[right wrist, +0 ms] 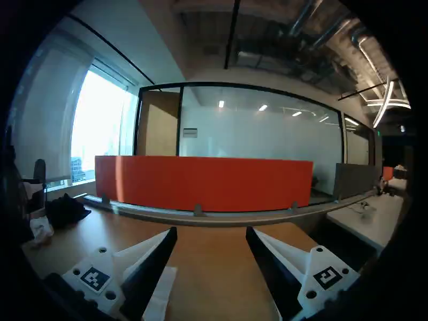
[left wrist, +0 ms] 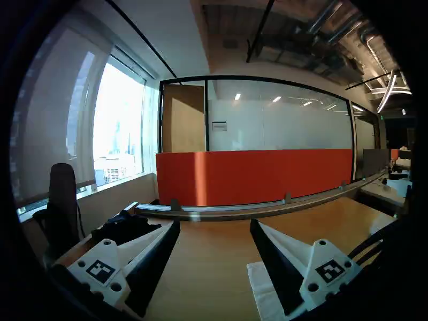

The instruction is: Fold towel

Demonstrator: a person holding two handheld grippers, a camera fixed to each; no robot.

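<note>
Well, the white towel point(left wrist: 261, 291) lay flat on the wooden table point(left wrist: 214, 278), between the two tongs: right of the left gripper point(left wrist: 214, 222), left of the right gripper point(right wrist: 210, 229), and just as near to both. Both tongs stood wide open, holding nothing.

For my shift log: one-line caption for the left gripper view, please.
Open left gripper poised over a wooden desk, white towel by one finger, orange divider behind.

Ahead of the left gripper point(left wrist: 214, 223), an orange divider point(left wrist: 251, 176) stands along the far edge of the table point(left wrist: 214, 267). A dark bundle point(left wrist: 125, 224) lies left of it, below a bright window point(left wrist: 120, 123).
</note>
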